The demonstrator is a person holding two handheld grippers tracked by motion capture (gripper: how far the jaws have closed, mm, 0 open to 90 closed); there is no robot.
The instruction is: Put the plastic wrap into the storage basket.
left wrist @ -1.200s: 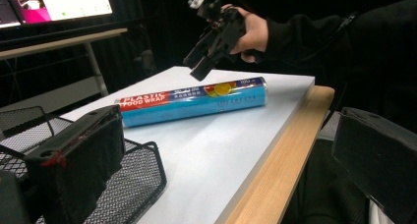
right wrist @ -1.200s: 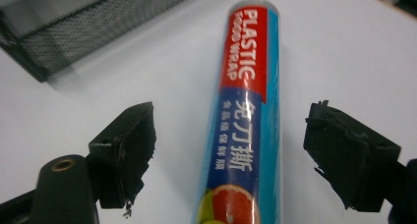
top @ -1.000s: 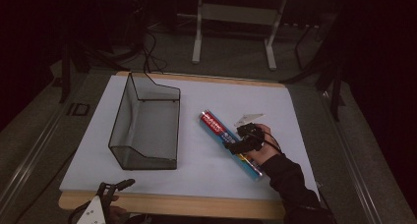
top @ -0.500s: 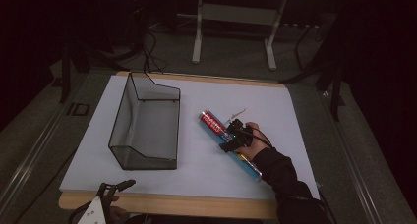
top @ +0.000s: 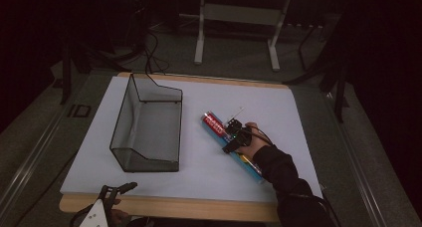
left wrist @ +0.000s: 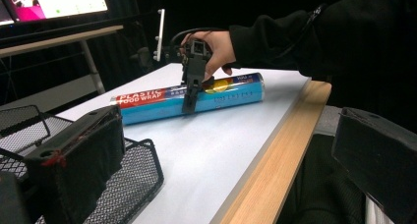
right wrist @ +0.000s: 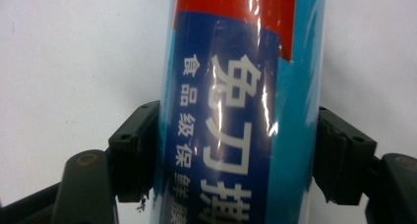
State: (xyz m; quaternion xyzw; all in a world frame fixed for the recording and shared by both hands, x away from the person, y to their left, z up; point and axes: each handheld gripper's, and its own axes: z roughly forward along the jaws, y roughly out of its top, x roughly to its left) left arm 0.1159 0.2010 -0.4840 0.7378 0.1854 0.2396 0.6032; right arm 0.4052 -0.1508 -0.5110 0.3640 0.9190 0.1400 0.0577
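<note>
1. Task thing. A long blue and red cardboard box of plastic food wrap (top: 230,143) lies flat on the white table sheet (top: 278,107), to the right of the black wire mesh basket (top: 149,132) and well apart from it; the basket holds nothing.

2. Right gripper (top: 234,140). It stands over the middle of the box, pointing down. In the right gripper view the two black pads (right wrist: 135,150) sit against the box's long sides, one on each, so the tongs are clamped on the box. The left gripper view shows the box resting on the sheet, not yet lifted.

3. Left gripper (top: 107,207). It waits at the near table edge, close to the basket's near corner; its jaws stand apart with nothing between them.

4. Progress. Judged from the layout, the work is moving the box into the basket. The reach and the grasp look complete; the lift, the carry leftward and the release remain.

5. Change from the earlier frames. The right hand has come down and shifted along the box toward its red end, and its jaws have just been closing, with the box between them. Box, basket and left gripper lie as before.
</note>
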